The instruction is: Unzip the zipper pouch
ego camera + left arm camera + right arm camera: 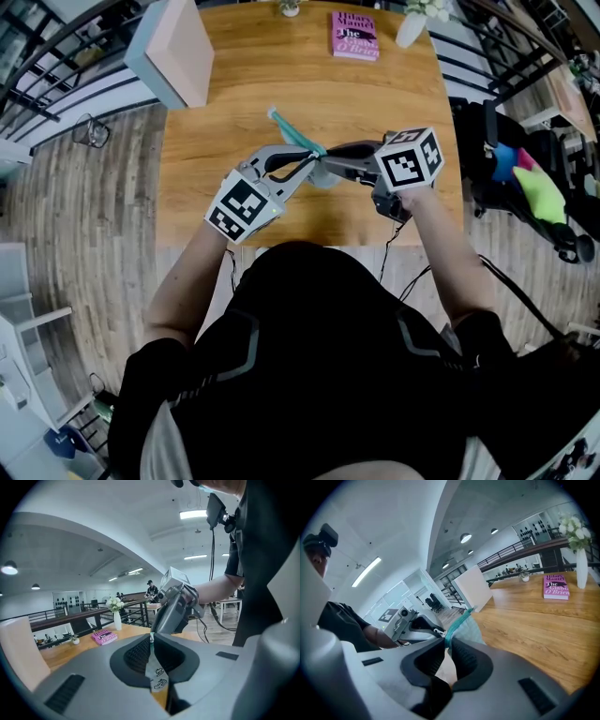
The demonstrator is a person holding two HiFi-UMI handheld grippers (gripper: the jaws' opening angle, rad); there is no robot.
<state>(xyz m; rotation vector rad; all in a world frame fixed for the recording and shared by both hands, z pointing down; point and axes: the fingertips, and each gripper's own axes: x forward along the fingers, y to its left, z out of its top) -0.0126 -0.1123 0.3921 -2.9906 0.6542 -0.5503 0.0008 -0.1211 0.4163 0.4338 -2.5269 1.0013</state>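
A pale blue zipper pouch (324,177) with a teal zipper (287,127) hangs above the wooden table (225,131), held between both grippers. My left gripper (313,159) reaches in from the lower left. Its jaws are shut on the small white zipper pull (436,631) at the teal zipper's end. In the left gripper view, thin fabric printed with shoes (157,677) runs down between the closed jaws of my left gripper (151,641). My right gripper (327,160) comes from the right and is shut on the pouch's top edge; the pouch (477,628) spreads beyond my right gripper (446,644).
A pink book (355,36) and a white vase with flowers (411,26) stand at the table's far edge. A large white box (173,52) sits on the far left corner. Black frames with colourful items (525,178) stand right of the table.
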